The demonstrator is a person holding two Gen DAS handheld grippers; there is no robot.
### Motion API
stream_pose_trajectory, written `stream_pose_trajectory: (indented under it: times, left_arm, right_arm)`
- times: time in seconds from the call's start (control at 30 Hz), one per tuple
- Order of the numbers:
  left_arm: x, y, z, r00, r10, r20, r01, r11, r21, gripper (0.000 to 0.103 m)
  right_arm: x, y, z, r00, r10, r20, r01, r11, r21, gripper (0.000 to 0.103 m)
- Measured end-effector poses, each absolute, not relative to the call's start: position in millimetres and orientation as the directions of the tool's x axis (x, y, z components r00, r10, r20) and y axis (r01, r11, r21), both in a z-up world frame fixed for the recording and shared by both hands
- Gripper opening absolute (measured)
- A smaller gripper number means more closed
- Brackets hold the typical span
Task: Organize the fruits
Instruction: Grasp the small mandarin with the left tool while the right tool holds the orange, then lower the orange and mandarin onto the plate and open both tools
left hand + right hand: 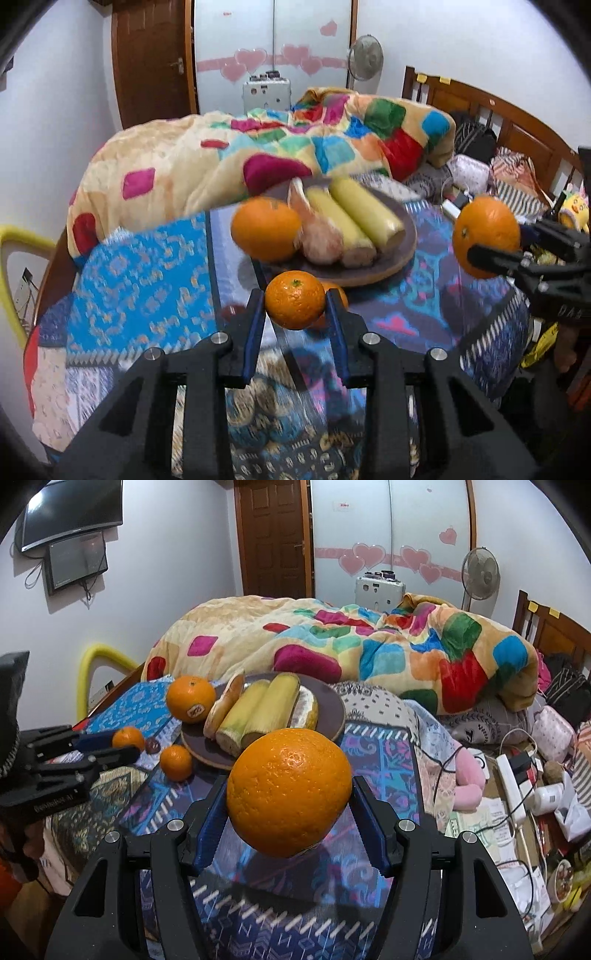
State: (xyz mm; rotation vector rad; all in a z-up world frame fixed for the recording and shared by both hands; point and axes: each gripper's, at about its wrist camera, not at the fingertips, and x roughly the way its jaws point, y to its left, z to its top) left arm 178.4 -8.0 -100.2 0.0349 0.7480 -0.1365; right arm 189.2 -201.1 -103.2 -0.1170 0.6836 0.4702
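Note:
My left gripper [295, 299] is shut on a small tangerine [294, 305] and holds it above the patterned cloth, in front of the brown plate [402, 254]. My right gripper [288, 794] is shut on a big orange [289, 793], right of the plate [334, 701]; it also shows in the left wrist view [487, 236]. The plate holds two peeled bananas [354, 218] and peeled citrus [317, 229]. Another orange [265, 229] lies at the plate's left edge. A second small tangerine [176, 763] rests on the cloth, partly hidden behind my left fingers [334, 299].
A colourful blanket [258, 155] is heaped behind the plate. A small dark fruit [152, 745] lies by the tangerines. Cables, a power strip [511, 786] and clutter lie to the right. A wooden headboard [498, 110] stands at the far right.

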Motion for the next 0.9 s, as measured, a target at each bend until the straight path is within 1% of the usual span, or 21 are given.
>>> stream_pose_trajectory:
  times: [0.13,0.4,0.57,0.9]
  left_arm:
    - [193.3,-5.3,-86.6,0.751,-0.097,-0.653,0.121,0.993,-0.007,0.033]
    - [230.9,-1.5,-78.8,0.764,-0.092,-0.639,0.107,0.994,-0.014,0.033]
    - [256.5,0.5,-81.5,0.751,-0.094,-0.654,0.113,0.994,-0.013,0.033]
    - [304.6,6.0,-99.4,0.685,-0.104,-0.721,0.12,0.992,-0.029,0.033]
  right_arm:
    - [202.9,-199.0,-99.6,0.686,0.377,-0.622,-0.451,0.891,0.043,0.061]
    - [234.8,-197.0,-88.8,0.714,0.365,-0.597,-0.434,0.9,0.031,0.061]
    - [253.2,-193.6,-85.7,0.721,0.365,-0.588,-0.428,0.903,0.036,0.061]
    - [273.7,-177.0,-85.6,0.725,0.378,-0.576,-0.45,0.893,0.021,0.061]
